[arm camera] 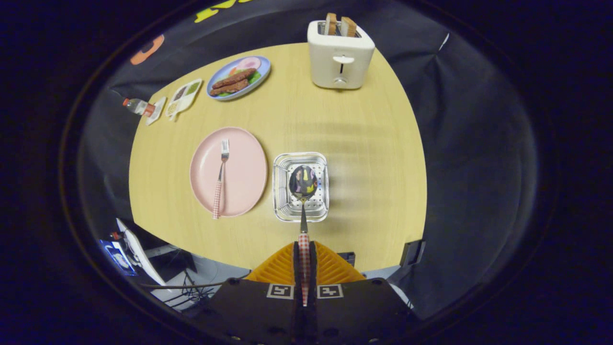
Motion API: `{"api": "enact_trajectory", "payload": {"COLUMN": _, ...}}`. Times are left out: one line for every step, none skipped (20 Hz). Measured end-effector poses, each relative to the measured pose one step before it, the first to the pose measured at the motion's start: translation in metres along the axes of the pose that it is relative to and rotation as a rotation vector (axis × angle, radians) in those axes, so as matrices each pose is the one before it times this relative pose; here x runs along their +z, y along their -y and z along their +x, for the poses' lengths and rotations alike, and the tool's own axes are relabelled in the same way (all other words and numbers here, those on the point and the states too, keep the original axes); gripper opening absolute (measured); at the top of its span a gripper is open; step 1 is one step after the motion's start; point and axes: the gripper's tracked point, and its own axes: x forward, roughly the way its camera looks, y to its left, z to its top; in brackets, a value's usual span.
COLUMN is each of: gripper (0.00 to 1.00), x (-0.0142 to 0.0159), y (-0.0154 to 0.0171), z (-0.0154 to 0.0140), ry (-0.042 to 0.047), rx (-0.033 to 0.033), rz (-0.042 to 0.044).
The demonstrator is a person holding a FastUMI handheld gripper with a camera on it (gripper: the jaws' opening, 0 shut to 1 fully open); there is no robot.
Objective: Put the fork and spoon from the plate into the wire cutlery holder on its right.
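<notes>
The gripper [304, 249] clamped one spoon [303, 184] over one wire cutlery holder [300, 187] at centre frame. One fork [221, 177] lay on one pink plate [246, 167], left.

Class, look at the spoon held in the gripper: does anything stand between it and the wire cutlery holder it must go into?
Nothing visible does. The gripper is shut on the spoon, whose bowl hangs over the open top of the wire cutlery holder. The fork lies aside on the pink plate.

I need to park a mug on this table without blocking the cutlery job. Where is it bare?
Bare wood lies right of the wire cutlery holder and toaster, and between toaster and pink plate. The far-left corner is crowded: food plate, sauce tray, bottle. The gripper, shut on the spoon, hangs over the holder.
</notes>
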Motion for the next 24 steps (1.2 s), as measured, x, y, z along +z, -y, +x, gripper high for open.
{"api": "enact_trajectory", "payload": {"gripper": 0.03, "x": 0.00178, "y": 0.00037, "z": 0.00389, "ry": -0.02361, "rx": -0.00095, "rz": 0.00798}}
{"api": "enact_trajectory", "payload": {"gripper": 0.03, "x": 0.00239, "y": -0.00092, "z": 0.00349, "ry": -0.01549, "rx": 0.00180, "rz": 0.00675}}
{"api": "enact_trajectory", "payload": {"gripper": 0.03, "x": 0.00272, "y": -0.00108, "z": 0.00343, "ry": -0.01705, "rx": 0.00334, "rz": 0.00705}}
{"api": "enact_trajectory", "payload": {"gripper": 0.03, "x": 0.00276, "y": -0.00056, "z": 0.00341, "ry": -0.01594, "rx": 0.00395, "rz": 0.01548}}
{"api": "enact_trajectory", "payload": {"gripper": 0.03, "x": 0.00412, "y": -0.00029, "z": 0.00260, "ry": -0.00786, "rx": 0.00227, "rz": 0.02005}}
{"api": "enact_trajectory", "payload": {"gripper": 0.05, "x": 0.00488, "y": -0.00002, "z": 0.00353, "ry": -0.00287, "rx": -0.00059, "rz": 0.01834}}
{"api": "enact_trajectory", "payload": {"gripper": 0.07, "x": 0.00520, "y": 0.00069, "z": 0.00244, "ry": -0.00204, "rx": -0.00305, "rz": 0.01106}}
{"api": "enact_trajectory", "payload": {"gripper": 0.07, "x": 0.00353, "y": 0.00119, "z": 0.00146, "ry": 0.00092, "rx": -0.00765, "rz": 0.01021}}
{"api": "enact_trajectory", "payload": {"gripper": 0.07, "x": 0.00177, "y": -0.00124, "z": -0.00151, "ry": -0.00045, "rx": 0.00255, "rz": 0.00837}}
{"api": "enact_trajectory", "payload": {"gripper": 0.13, "x": 0.00247, "y": -0.00023, "z": 0.00010, "ry": 0.00580, "rx": 0.00052, "rz": -0.00195}}
{"api": "enact_trajectory", "payload": {"gripper": 0.18, "x": 0.00134, "y": -0.00229, "z": -0.00171, "ry": 0.00980, "rx": 0.00792, "rz": -0.00261}}
{"api": "enact_trajectory", "payload": {"gripper": 0.18, "x": 0.00182, "y": 0.00068, "z": -0.00147, "ry": 0.01487, "rx": 0.00135, "rz": 0.00149}}
{"api": "enact_trajectory", "payload": {"gripper": 0.17, "x": 0.00424, "y": 0.00067, "z": -0.00354, "ry": 0.02368, "rx": -0.00133, "rz": 0.00432}}
{"api": "enact_trajectory", "payload": {"gripper": 0.18, "x": 0.00516, "y": -0.00133, "z": -0.00488, "ry": 0.03817, "rx": 0.00748, "rz": -0.00118}}
{"api": "enact_trajectory", "payload": {"gripper": 0.32, "x": 0.00676, "y": -0.00144, "z": -0.00525, "ry": 0.04927, "rx": 0.00749, "rz": -0.01045}}
{"api": "enact_trajectory", "payload": {"gripper": 0.40, "x": 0.00658, "y": -0.00120, "z": -0.00673, "ry": 0.05370, "rx": 0.00310, "rz": -0.01305}}
{"api": "enact_trajectory", "payload": {"gripper": 0.48, "x": 0.00930, "y": -0.00297, "z": -0.00858, "ry": 0.07147, "rx": 0.00621, "rz": -0.01813}}
{"api": "enact_trajectory", "payload": {"gripper": 0.57, "x": 0.00859, "y": -0.00325, "z": -0.00744, "ry": 0.06378, "rx": 0.00325, "rz": -0.01121}}
{"api": "enact_trajectory", "payload": {"gripper": 0.64, "x": 0.01174, "y": -0.00613, "z": -0.00864, "ry": 0.08746, "rx": 0.01420, "rz": -0.00187}}
{"api": "enact_trajectory", "payload": {"gripper": 0.72, "x": 0.00823, "y": -0.00691, "z": -0.00477, "ry": 0.06561, "rx": 0.00594, "rz": -0.00980}}
{"api": "enact_trajectory", "payload": {"gripper": 0.81, "x": 0.00664, "y": -0.00948, "z": -0.00433, "ry": 0.07013, "rx": 0.01417, "rz": -0.02394}}
{"api": "enact_trajectory", "payload": {"gripper": 0.83, "x": 0.00131, "y": -0.00876, "z": -0.00373, "ry": 0.04432, "rx": 0.00815, "rz": -0.02210}}
{"api": "enact_trajectory", "payload": {"gripper": 0.85, "x": -0.00104, "y": -0.01466, "z": -0.00340, "ry": 0.04033, "rx": 0.01545, "rz": -0.02206}}
{"api": "enact_trajectory", "payload": {"gripper": 0.88, "x": -0.00494, "y": -0.01688, "z": -0.00203, "ry": 0.02598, "rx": 0.02282, "rz": -0.01971}}
